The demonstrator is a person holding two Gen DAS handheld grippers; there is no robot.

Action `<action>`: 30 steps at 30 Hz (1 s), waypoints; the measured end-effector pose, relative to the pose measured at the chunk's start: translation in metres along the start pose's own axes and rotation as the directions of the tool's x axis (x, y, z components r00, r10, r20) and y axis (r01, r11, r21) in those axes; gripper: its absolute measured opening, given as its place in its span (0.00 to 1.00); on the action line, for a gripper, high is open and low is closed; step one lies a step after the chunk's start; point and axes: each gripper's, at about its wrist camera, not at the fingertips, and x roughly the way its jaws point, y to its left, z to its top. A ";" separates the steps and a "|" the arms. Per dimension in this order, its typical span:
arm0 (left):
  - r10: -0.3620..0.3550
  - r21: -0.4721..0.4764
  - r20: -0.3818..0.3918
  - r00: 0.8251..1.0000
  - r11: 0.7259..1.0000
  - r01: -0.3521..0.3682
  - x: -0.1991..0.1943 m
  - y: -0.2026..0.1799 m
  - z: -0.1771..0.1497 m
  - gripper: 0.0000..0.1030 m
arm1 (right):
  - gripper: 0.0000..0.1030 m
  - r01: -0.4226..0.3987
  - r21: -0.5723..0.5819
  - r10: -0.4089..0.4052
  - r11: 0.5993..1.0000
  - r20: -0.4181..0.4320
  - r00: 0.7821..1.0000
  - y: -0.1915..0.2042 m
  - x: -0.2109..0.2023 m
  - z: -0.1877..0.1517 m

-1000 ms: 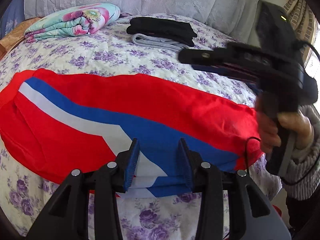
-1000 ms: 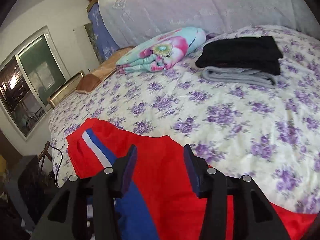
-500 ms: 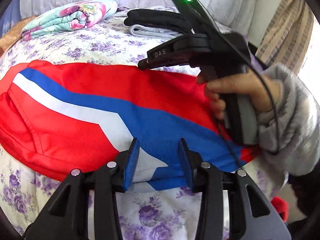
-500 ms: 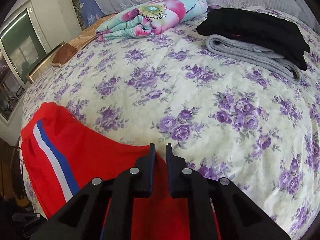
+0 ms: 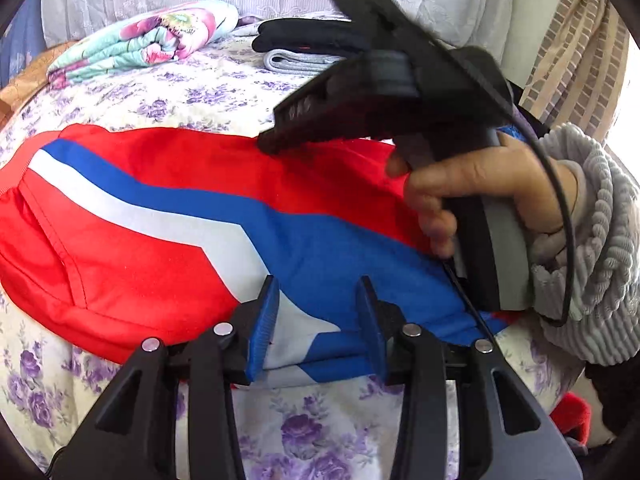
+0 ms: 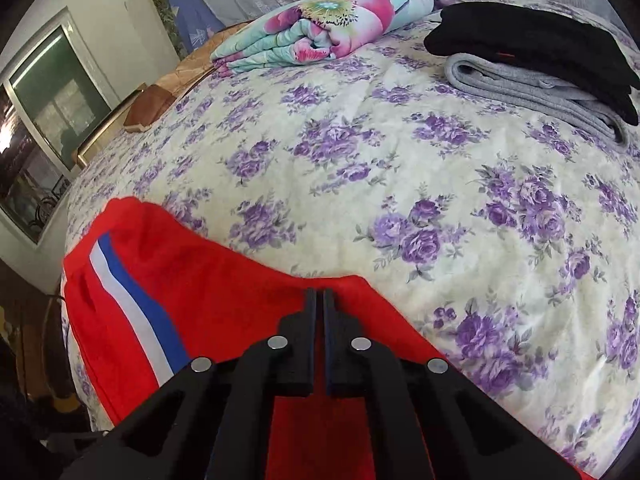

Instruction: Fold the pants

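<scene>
Red pants [image 5: 168, 200], soft and slippery-looking; right hand-held gripper [image 6: 319, 300] pinching far edge at 12 o'clock, left hand-held gripper [image 5: 316, 312] spread open near hem.

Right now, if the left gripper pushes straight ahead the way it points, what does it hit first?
The left gripper would first meet the red pants, on the blue-and-white stripe between its open fingers; depth is uncertain.

Smooth, faintly shiny cloth pants [image 5: 168, 204]

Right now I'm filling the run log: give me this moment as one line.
step: fold pants | right gripper: shut on pants far edge | left gripper: open over near edge | pants: flat on bed
</scene>
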 end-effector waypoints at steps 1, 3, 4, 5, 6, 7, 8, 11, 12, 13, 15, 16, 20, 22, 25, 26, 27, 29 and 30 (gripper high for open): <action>-0.009 -0.016 0.000 1.000 1.000 0.009 0.000 0.003 0.004 0.38 | 0.03 0.000 0.013 0.000 1.000 0.027 1.000 -0.002 -0.007 0.002; 0.008 -0.025 0.026 1.000 1.000 -0.007 -0.005 0.005 0.011 0.38 | 0.06 -0.009 0.039 0.005 0.999 0.097 0.995 -0.007 -0.031 0.002; 0.028 -0.020 0.042 0.999 0.999 -0.027 -0.009 0.006 0.014 0.38 | 0.06 -0.018 0.055 0.011 0.998 0.130 0.991 -0.012 -0.046 0.002; 0.042 -0.017 0.056 0.998 0.999 -0.041 -0.013 0.008 0.018 0.38 | 0.08 -0.025 0.070 0.013 0.997 0.168 0.986 -0.017 -0.064 0.001; 0.049 -0.019 0.068 0.996 0.999 -0.048 -0.016 0.009 0.022 0.39 | 0.08 -0.026 0.078 0.009 0.997 0.210 0.978 -0.022 -0.084 -0.003; 0.052 -0.024 0.077 0.996 0.998 -0.050 -0.018 0.011 0.025 0.39 | 0.08 -0.020 0.086 -0.003 0.996 0.255 0.967 -0.028 -0.107 -0.009; 0.055 -0.028 0.087 0.995 0.998 -0.053 -0.021 0.011 0.029 0.42 | 0.08 -0.016 0.096 -0.013 0.995 0.292 0.956 -0.033 -0.127 -0.015; 0.057 -0.037 0.126 0.990 0.998 -0.053 -0.027 0.010 0.035 0.52 | 0.13 0.005 0.159 -0.068 0.987 0.392 0.918 -0.055 -0.192 -0.050; 0.049 -0.031 0.135 0.990 0.999 -0.045 -0.027 0.008 0.038 0.52 | 0.17 0.025 0.185 -0.102 0.982 0.419 0.902 -0.063 -0.210 -0.063; 0.039 -0.021 0.138 0.990 0.999 -0.036 -0.024 0.006 0.043 0.52 | 0.26 0.046 0.213 -0.138 0.976 0.442 0.886 -0.070 -0.229 -0.079; 0.022 0.002 0.136 0.990 1.000 -0.022 -0.020 -0.001 0.045 0.53 | 0.34 0.089 0.280 -0.218 0.956 0.473 0.854 -0.085 -0.264 -0.118; 0.015 0.012 0.130 0.991 1.000 -0.016 -0.018 -0.005 0.046 0.53 | 0.37 0.107 0.319 -0.256 0.942 0.476 0.841 -0.092 -0.278 -0.138; -0.015 0.032 0.085 0.996 0.999 0.012 -0.005 -0.019 0.042 0.53 | 0.47 0.100 0.500 -0.346 0.860 0.427 0.835 -0.125 -0.306 -0.222; -0.017 0.036 0.065 0.998 0.999 0.015 0.001 -0.025 0.037 0.53 | 0.48 0.062 0.582 -0.341 0.811 0.383 0.858 -0.140 -0.298 -0.256; -0.011 0.036 0.042 0.999 0.999 0.010 0.008 -0.029 0.029 0.53 | 0.48 -0.029 0.677 -0.288 0.735 0.351 0.891 -0.161 -0.276 -0.289; -0.008 0.034 0.038 0.999 0.999 0.007 0.009 -0.029 0.028 0.53 | 0.48 -0.055 0.693 -0.272 0.719 0.354 0.895 -0.165 -0.268 -0.293; -0.003 0.034 0.035 0.999 0.999 0.002 0.010 -0.029 0.026 0.53 | 0.48 -0.077 0.700 -0.259 0.710 0.361 0.896 -0.170 -0.261 -0.295; 0.011 0.041 0.030 0.999 0.999 -0.012 0.010 -0.029 0.023 0.53 | 0.52 -0.115 0.714 -0.239 0.691 0.375 0.896 -0.179 -0.249 -0.294; 0.023 0.047 0.024 0.999 0.999 -0.024 0.011 -0.029 0.022 0.54 | 0.53 -0.142 0.724 -0.228 0.675 0.388 0.893 -0.185 -0.243 -0.293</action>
